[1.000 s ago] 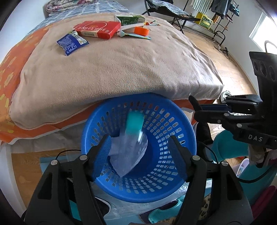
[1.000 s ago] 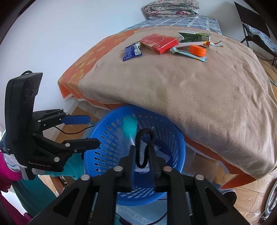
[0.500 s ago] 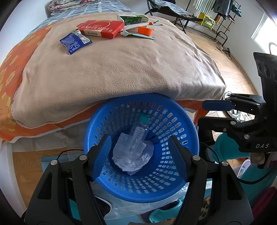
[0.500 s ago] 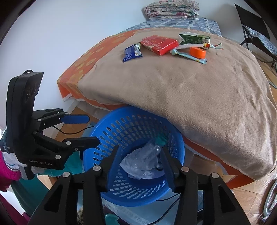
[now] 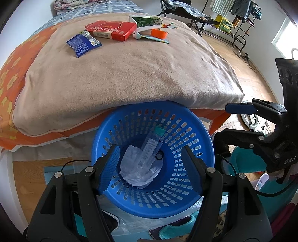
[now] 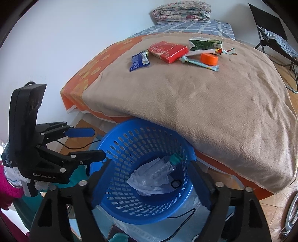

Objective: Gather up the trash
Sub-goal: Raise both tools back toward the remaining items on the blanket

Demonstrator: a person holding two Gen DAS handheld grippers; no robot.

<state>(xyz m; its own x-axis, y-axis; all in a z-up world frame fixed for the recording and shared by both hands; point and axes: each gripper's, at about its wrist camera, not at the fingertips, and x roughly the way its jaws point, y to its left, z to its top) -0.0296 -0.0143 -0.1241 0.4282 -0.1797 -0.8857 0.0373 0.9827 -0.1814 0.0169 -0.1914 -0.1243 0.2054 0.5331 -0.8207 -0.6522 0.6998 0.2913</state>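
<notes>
A blue basket [image 5: 195, 134] [image 6: 111, 149] stands on the floor against the bed. In it lie a clear bottle with a teal cap [image 5: 150, 147] [image 6: 163, 166], crumpled clear plastic [image 5: 134, 175] and a black ring [image 6: 176, 184]. My left gripper [image 5: 150, 160] is open and empty above the basket. My right gripper [image 6: 149, 173] is open and empty above it too. On the tan blanket [image 5: 130, 78] lie a blue wrapper [image 5: 82, 43] [image 6: 138, 60], a red box [image 5: 111, 29] [image 6: 167, 51], a green carton [image 5: 147, 20] [image 6: 204, 44], an orange tape roll [image 5: 158, 33] [image 6: 209, 58] and a toothbrush [image 6: 199, 63].
A folded quilt [image 6: 182, 11] lies at the head of the bed. A folding chair [image 6: 273, 37] and a clothes rack [image 5: 232, 20] stand on the wooden floor beyond. The white wall [image 6: 55, 46] is left of the bed. Teal and pink items sit beside the basket.
The bottle fell and settled in the basket on the plastic. My right gripper went from shut on a black ring to open; the ring now lies in the basket.
</notes>
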